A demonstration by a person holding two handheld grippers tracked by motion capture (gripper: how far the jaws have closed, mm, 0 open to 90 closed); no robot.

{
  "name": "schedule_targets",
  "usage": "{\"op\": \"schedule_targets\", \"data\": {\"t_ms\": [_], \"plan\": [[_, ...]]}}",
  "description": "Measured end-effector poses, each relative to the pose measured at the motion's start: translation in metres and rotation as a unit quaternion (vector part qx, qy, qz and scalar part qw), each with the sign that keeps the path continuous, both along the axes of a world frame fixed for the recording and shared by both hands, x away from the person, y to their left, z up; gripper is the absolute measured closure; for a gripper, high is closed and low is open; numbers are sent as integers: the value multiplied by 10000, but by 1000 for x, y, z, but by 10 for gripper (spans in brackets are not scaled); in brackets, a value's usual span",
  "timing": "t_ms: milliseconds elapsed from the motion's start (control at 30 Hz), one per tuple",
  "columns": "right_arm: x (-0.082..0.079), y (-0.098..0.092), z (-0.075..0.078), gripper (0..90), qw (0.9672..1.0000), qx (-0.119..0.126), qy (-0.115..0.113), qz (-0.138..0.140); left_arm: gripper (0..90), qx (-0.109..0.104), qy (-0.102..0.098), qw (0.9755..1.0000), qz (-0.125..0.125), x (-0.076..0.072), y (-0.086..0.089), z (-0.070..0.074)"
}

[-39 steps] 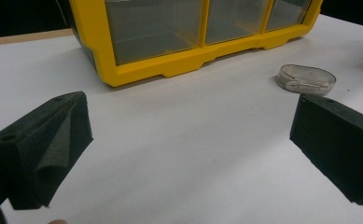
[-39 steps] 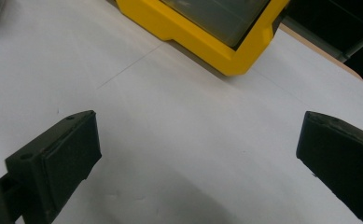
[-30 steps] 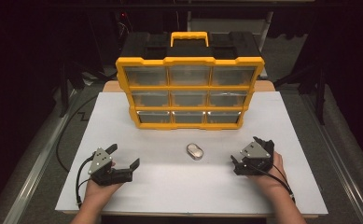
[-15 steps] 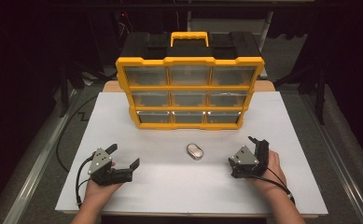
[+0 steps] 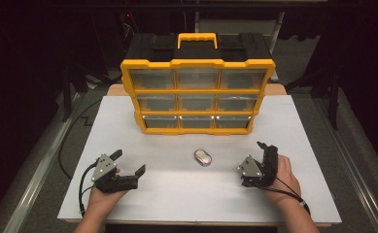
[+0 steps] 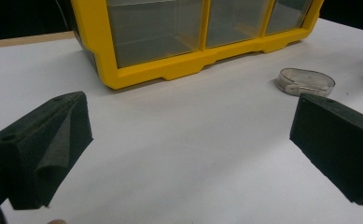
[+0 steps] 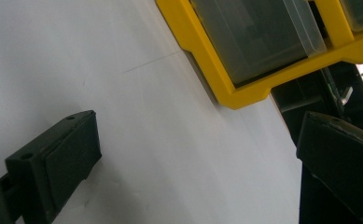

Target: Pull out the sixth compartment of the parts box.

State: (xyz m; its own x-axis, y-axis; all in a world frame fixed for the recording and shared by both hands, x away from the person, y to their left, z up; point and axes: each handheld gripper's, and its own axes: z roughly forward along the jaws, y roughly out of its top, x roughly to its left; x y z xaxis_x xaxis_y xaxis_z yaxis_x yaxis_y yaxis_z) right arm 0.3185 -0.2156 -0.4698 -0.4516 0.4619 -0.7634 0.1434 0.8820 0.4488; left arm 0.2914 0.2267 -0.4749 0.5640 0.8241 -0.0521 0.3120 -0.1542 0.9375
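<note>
High view: my white bench [image 5: 177, 204] carries a yellow organiser case [image 5: 197, 96] standing upright at the far side, its nine clear drawers all closed. Nearer me, a small silvery oval object [image 5: 203, 157] lies alone between my hands, touched by nothing. My left hand-held gripper [image 5: 128, 164] rests near the front left, jaws spread and empty. My right hand-held gripper [image 5: 268, 156] sits front right, tilted, also released. I judge that nothing has begun: no drawer opened, nothing grasped.

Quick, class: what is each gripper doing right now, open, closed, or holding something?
Left gripper: open, holding nothing.
Right gripper: open, holding nothing.
</note>
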Motion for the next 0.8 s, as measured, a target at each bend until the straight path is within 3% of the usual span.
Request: {"op": "schedule_targets", "data": {"t_ms": [200, 433, 500, 800], "plan": [[-3, 6, -3, 0, 9995, -291, -100, -5, 2, 10, 2, 10000, -12, 0, 0, 0], [-3, 9, -2, 0, 9949, -966, -236, 171, 2, 19, 4, 10000, -29, 0, 0, 0], [-4, 10, -4, 0, 9953, -924, -249, 119, 2, 19, 6, 10000, -30, 0, 0, 0], [-5, 15, -7, 0, 9877, -1502, -400, 185, 2, 17, 5, 10000, -38, 0, -1, 0]]}}
